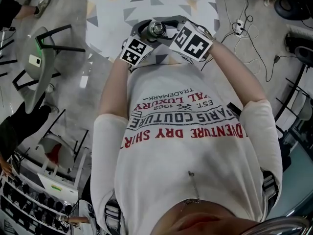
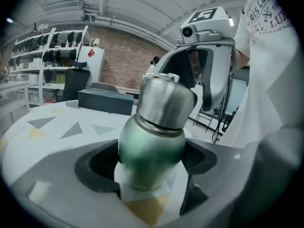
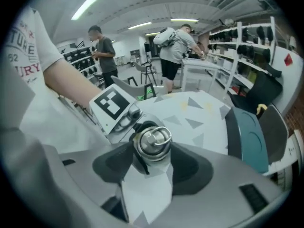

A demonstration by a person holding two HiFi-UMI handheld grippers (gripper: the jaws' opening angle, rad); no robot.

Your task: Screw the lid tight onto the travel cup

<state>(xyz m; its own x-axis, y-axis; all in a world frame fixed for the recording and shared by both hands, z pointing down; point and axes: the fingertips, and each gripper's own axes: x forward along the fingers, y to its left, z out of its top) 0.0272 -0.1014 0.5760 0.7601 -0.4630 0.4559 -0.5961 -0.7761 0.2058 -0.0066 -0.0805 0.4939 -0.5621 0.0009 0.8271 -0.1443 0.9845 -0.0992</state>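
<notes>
The travel cup (image 1: pixel 156 29) is held up over the table's edge, between both grippers. In the left gripper view its green body (image 2: pixel 151 151) stands upright, and my left gripper (image 2: pixel 152 170) is shut on it low down. The steel lid (image 2: pixel 166 101) sits on top of the cup. In the right gripper view that lid (image 3: pixel 152 144), with its ring handle, is seen from above, and my right gripper (image 3: pixel 152 158) is shut on it from both sides. In the head view the left gripper (image 1: pixel 145 33) and right gripper (image 1: pixel 168 27) meet at the cup.
The white table (image 1: pixel 112 13) with coloured triangles lies below the cup, and a dark teal box (image 3: pixel 247 137) stands on it. Chairs (image 1: pixel 44 58) are at the left and cables (image 1: pixel 244 28) on the floor at the right. Two people (image 3: pixel 104 51) stand beyond the table near shelves.
</notes>
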